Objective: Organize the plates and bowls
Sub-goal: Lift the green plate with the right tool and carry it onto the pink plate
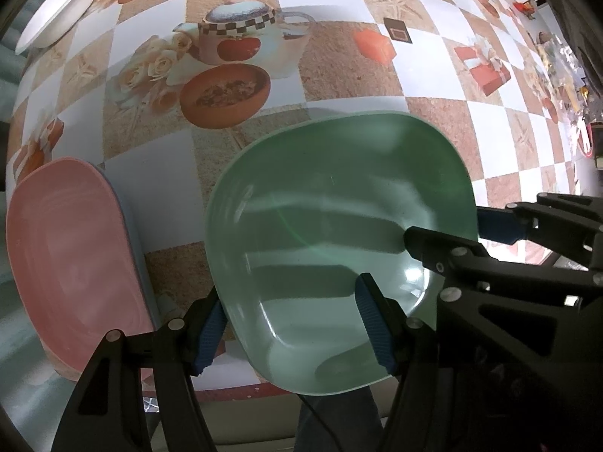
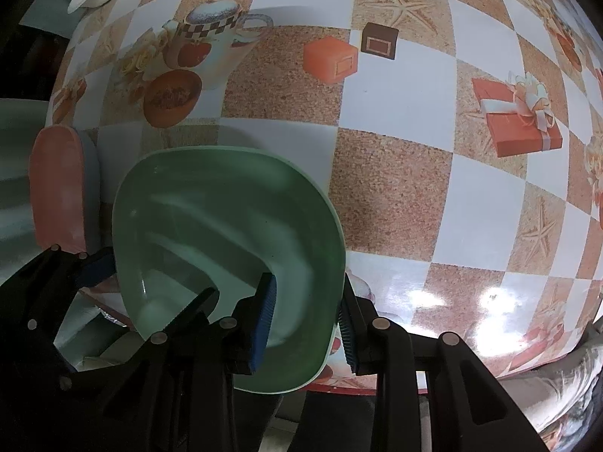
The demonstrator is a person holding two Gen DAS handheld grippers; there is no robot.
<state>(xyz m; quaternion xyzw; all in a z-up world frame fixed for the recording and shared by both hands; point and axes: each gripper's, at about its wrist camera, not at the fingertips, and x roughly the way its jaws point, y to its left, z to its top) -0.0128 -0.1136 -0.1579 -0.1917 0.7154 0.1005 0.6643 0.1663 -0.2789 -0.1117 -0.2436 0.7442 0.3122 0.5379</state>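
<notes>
Checkered tablecloth [image 2: 395, 196], pink plate [image 1: 71, 263] beside green plate [image 1: 339, 233]

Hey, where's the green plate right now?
The green plate sits at the table's near edge, its rim between the fingers of both grippers, right of the pink plate.

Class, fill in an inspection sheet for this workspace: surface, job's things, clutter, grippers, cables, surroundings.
Surface: table under a checked printed cloth.
Job's things: green plate at the near edge; pink plate on a pale blue one to its left; white plate far left.
Clutter: small items at the far right edge.
Grippers: left gripper and right gripper, jaws astride the green plate's rim.
Cables: black cable below the table edge.
Surroundings: nothing seen.
</notes>
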